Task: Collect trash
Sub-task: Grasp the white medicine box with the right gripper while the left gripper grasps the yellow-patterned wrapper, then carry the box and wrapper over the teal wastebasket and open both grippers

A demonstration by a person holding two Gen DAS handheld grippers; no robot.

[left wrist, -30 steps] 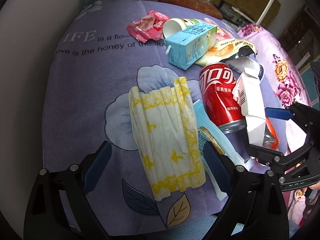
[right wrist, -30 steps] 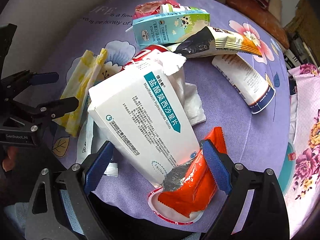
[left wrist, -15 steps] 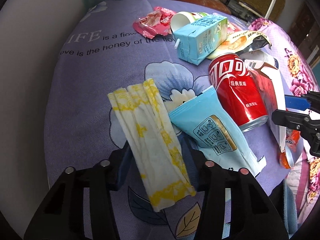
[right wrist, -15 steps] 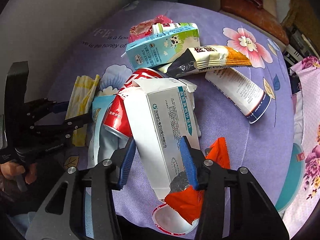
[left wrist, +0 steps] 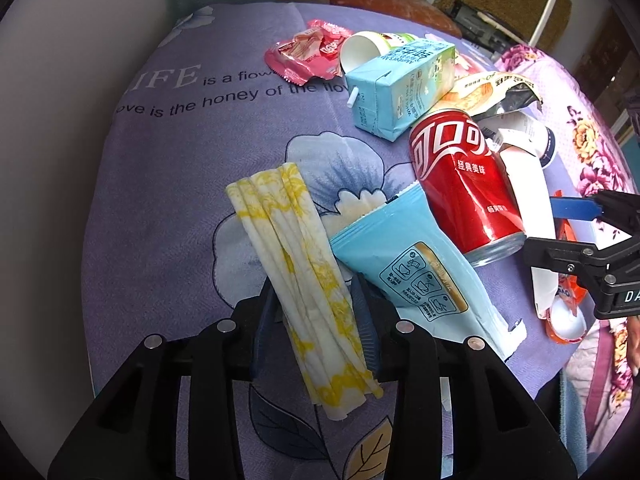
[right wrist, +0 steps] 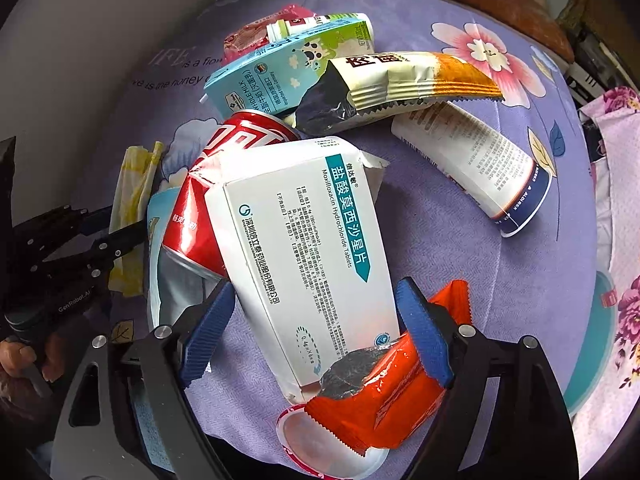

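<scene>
One milk carton (right wrist: pixel 288 76) reads "WHOLE MILK".

I see a glossy metal red can (left wrist: pixel 464 184), a matt cardboard medicine box (right wrist: pixel 308 248), a crinkled shiny foil orange wrapper (right wrist: pixel 384 392) and soft creased paper tissue (left wrist: pixel 304 276) on matt purple cloth (left wrist: pixel 168 200)

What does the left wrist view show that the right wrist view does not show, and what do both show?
Only the left wrist view: the open white paper cup behind the blue milk carton, and the left tool pinching the yellow-printed folded tissue.

Only the right wrist view: the printed face of the white medicine box between the right tool's opening pads, and the pink flower print.

Both: the red cola can, carton, tissue.
</scene>
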